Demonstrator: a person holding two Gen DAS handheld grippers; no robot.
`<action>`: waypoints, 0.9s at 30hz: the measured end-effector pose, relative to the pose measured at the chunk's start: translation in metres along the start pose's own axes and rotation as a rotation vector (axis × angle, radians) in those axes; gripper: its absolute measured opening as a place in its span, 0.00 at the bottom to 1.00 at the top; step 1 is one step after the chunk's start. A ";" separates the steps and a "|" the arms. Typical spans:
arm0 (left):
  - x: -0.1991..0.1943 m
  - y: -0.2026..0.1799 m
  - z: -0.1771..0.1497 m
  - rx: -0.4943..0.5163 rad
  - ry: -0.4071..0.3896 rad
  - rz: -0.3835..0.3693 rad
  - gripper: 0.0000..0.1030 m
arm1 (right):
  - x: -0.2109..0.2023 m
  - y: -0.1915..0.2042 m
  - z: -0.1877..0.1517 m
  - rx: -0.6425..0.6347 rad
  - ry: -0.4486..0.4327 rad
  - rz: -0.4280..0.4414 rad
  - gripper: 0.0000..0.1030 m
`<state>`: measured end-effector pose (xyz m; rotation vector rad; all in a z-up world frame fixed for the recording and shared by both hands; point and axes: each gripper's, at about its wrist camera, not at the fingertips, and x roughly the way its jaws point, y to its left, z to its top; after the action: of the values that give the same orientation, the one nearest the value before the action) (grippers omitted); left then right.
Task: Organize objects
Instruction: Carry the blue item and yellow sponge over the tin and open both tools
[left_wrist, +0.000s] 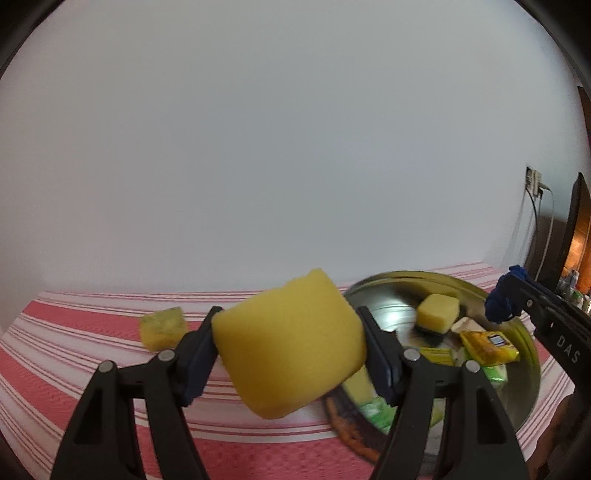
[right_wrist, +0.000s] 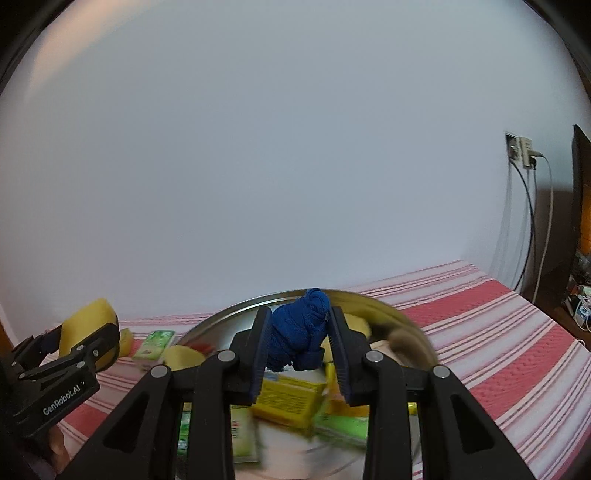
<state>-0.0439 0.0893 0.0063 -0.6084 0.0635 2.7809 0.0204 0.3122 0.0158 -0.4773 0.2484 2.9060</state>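
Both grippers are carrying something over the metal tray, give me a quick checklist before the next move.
1. Left gripper jaws clamped on the large yellow sponge block: ok.
2. Right gripper jaws clamped on the bundled blue knitted cloth: ok.
3. Both loads lifted off the red and white striped cloth: ok.
4. Round shiny metal tray has free room: cannot tell; packets and a sponge crowd it.
5. Small yellow sponge piece left outside the tray: not ok.
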 end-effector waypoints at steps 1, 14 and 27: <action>0.002 -0.002 0.000 0.003 0.002 -0.006 0.68 | -0.001 -0.003 0.002 0.000 -0.002 -0.007 0.33; 0.013 -0.042 0.001 0.049 0.018 -0.046 0.68 | 0.012 -0.033 0.006 0.009 0.002 -0.054 0.33; 0.031 -0.084 -0.002 0.116 0.082 -0.058 0.68 | 0.028 -0.042 0.002 -0.035 0.056 -0.117 0.33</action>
<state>-0.0450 0.1781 -0.0067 -0.6826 0.2198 2.6743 0.0024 0.3578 0.0026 -0.5595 0.1718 2.7896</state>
